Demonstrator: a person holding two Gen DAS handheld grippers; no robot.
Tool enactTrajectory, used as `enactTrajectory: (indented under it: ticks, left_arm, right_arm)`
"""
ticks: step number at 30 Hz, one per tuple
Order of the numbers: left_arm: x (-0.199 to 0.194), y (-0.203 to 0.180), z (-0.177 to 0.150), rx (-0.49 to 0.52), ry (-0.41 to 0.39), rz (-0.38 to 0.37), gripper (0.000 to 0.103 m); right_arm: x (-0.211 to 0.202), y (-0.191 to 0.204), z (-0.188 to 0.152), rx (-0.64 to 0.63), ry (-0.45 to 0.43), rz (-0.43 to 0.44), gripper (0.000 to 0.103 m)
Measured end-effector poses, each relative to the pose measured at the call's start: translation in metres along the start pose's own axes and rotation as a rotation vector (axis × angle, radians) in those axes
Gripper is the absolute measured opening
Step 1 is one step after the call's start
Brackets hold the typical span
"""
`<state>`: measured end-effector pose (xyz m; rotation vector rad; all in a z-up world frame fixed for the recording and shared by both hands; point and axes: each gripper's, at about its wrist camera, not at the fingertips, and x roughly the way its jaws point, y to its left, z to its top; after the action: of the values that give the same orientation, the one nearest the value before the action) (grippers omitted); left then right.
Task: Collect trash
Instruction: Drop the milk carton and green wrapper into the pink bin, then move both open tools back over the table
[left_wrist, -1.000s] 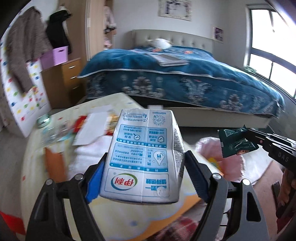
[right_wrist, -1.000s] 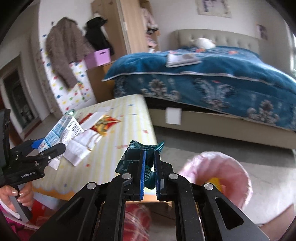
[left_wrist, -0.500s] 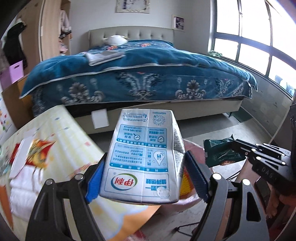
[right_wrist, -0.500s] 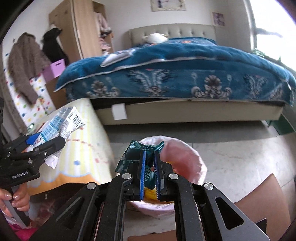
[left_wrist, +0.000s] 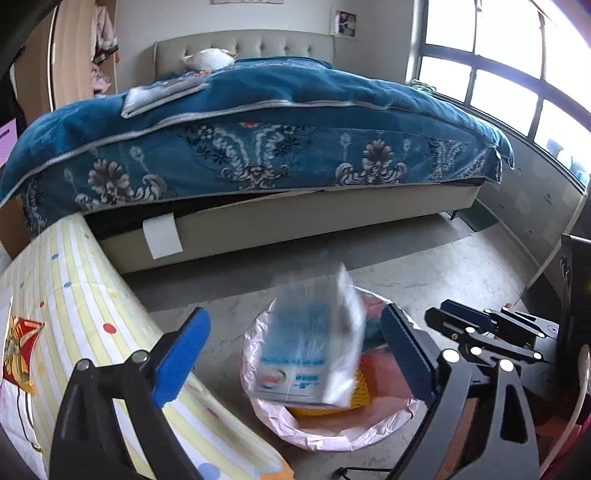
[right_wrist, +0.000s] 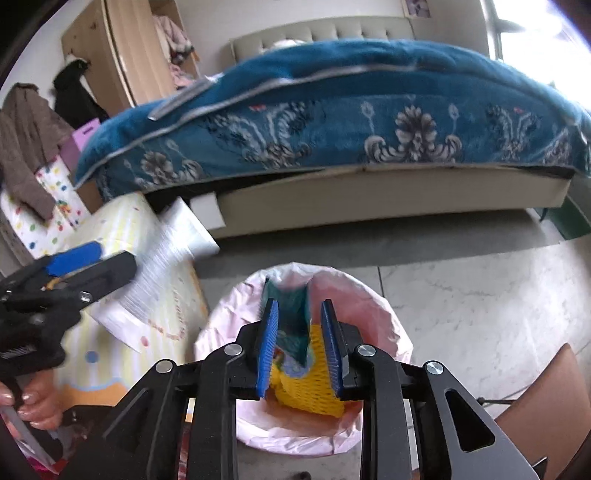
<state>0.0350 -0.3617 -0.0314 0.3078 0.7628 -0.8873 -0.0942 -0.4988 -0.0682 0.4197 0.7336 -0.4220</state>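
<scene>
Spreading wide, your left gripper (left_wrist: 295, 354) has just been opening its jaws, and the carton (left_wrist: 314, 343) sits blurred between the blue pads (left_wrist: 181, 350) without touching either one. The carton hangs tilted right over the bin (left_wrist: 258, 410), its printed face toward you. Your right gripper (right_wrist: 299, 339) has also just been parting its jaws; they stand a little apart, and the green wrapper (right_wrist: 291, 314) shows blurred in the gap, over the bin's mouth, with neither pad clearly pressing on it. In the right view the bin (right_wrist: 369, 306) is lined with a pink bag, and a yellow mesh piece (right_wrist: 306, 395) lies inside it under the wrapper.

From the right view, your left gripper (right_wrist: 88, 266) comes in from the left edge, with the carton (right_wrist: 162, 273) smeared pale in front of it, and your hand (right_wrist: 33, 402) grips the handle low at the left edge. From the left view, your right gripper (left_wrist: 480, 332) shows at the right, just beside the bin.

Left of the bin stands the table (left_wrist: 74, 295) under a yellow striped cloth with coloured dots; a red packet (left_wrist: 18, 343) lies at its far left edge. Beyond the bin runs grey marbled floor (left_wrist: 424, 266), then the bed (left_wrist: 258, 147) with a blue flowered blanket and a pale padded headboard. A window (left_wrist: 498, 85) fills the right wall, and a wardrobe (right_wrist: 122, 55) with clothes hanging stands far left.
</scene>
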Motion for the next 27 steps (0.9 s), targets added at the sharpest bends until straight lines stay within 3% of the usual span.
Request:
enactTrajectory:
  ticks: [6, 13, 21, 27]
  left_arm:
    - [-0.02, 0.027, -0.007, -0.047, -0.017, 0.082, 0.091]
    - [-0.067, 0.052, -0.028, -0.091, -0.05, 0.153, 0.091]
    - [-0.132, 0.085, -0.074, -0.129, -0.046, 0.271, 0.093]
    - [-0.177, 0.129, -0.11, -0.223, -0.057, 0.363, 0.093]
  right_arm:
    - [-0.014, -0.002, -0.007, 0.028, -0.005, 0.001, 0.029]
    - [-0.048, 0.027, -0.011, -0.032, -0.059, 0.099, 0.029]
    - [-0.067, 0.109, -0.017, -0.203, -0.038, 0.213, 0.029]
    - [-0.071, 0.168, -0.023, -0.258, -0.025, 0.268, 0.029]
